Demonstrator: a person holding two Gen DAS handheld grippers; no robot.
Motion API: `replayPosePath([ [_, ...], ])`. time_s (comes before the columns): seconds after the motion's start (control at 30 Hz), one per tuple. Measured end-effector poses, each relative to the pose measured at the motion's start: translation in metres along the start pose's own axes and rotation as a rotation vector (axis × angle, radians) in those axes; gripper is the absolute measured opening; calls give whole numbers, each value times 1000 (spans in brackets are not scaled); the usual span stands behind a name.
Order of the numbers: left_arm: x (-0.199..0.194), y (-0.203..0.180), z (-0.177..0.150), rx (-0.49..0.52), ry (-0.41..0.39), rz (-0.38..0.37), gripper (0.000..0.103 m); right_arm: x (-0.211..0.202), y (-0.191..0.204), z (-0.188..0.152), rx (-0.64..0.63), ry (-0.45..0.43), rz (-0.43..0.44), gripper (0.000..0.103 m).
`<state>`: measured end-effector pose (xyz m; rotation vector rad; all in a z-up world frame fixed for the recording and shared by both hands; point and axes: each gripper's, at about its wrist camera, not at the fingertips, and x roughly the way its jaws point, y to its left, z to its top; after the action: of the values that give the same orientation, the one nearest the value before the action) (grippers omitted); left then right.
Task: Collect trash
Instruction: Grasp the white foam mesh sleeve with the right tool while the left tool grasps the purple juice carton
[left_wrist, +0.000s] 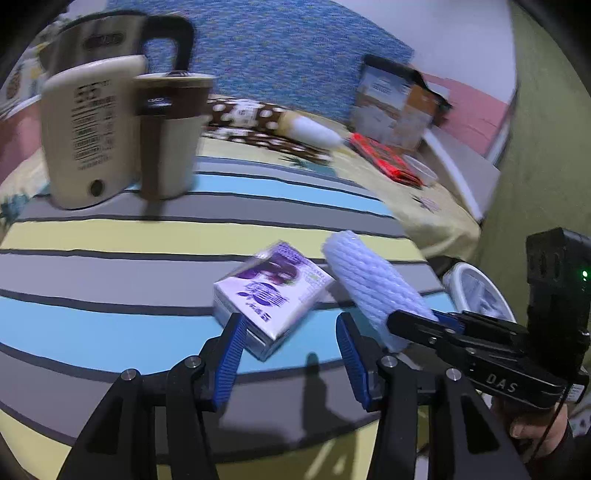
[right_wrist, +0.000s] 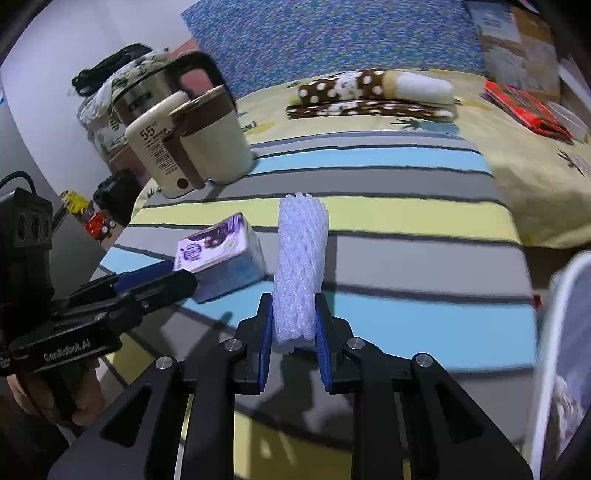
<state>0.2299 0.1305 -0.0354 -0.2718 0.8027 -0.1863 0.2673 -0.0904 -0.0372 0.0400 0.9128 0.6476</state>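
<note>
A purple and white drink carton (left_wrist: 271, 295) lies on the striped cloth (left_wrist: 110, 266), right in front of my left gripper (left_wrist: 290, 325), which is open with its left pad at the carton's near corner. My right gripper (right_wrist: 293, 317) is shut on a white foam fruit net (right_wrist: 301, 266), holding it just above the cloth. In the left wrist view the foam net (left_wrist: 369, 284) and the right gripper (left_wrist: 424, 323) sit just right of the carton. In the right wrist view the carton (right_wrist: 221, 254) lies left of the net, with the left gripper (right_wrist: 173, 277) against it.
A cream mug with a brown lid (left_wrist: 110, 129) and a steel kettle (left_wrist: 99, 37) stand at the back left. A brown dotted cloth roll (right_wrist: 373, 94), a red packet (right_wrist: 524, 109) and a box (left_wrist: 395, 103) lie at the back. A white bin rim (left_wrist: 476, 291) is off the table's right edge.
</note>
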Motion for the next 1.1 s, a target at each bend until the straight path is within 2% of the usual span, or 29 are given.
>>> replayPosePath([
  [0.17, 2, -30, -2, 53, -4, -30, 50, -15, -12, -10, 36, -14, -9, 23],
  [0.2, -1, -32, -1, 57, -25, -9, 50, -18, -14, -11, 41, -17, -10, 23],
  [0.23, -9, -33, 1, 64, -79, 44, 50, -20, -16, -13, 46, -21, -11, 23],
  [0.3, -17, -30, 6, 74, -124, 74, 51, -24, -20, -15, 55, -29, -15, 23],
  [0.33, -16, -25, 12, 67, -118, 73, 55, -26, -20, -16, 58, -31, -15, 23],
  [0.47, 1, -10, 25, 78, -91, 123, 56, -26, -25, -18, 72, -38, -10, 23],
  [0.63, 23, -3, 25, 96, -15, 69, 56, -27, -30, -20, 86, -40, -10, 23],
  [0.8, 25, -22, 13, 157, 0, 41, 60, -27, -34, -22, 93, -44, -10, 23],
  [0.93, 32, -38, 8, 197, 8, 109, 60, -29, -36, -24, 96, -48, -6, 23],
  [1.1, 40, -48, 7, 186, 5, 193, 61, -34, -37, -27, 97, -57, -6, 23],
])
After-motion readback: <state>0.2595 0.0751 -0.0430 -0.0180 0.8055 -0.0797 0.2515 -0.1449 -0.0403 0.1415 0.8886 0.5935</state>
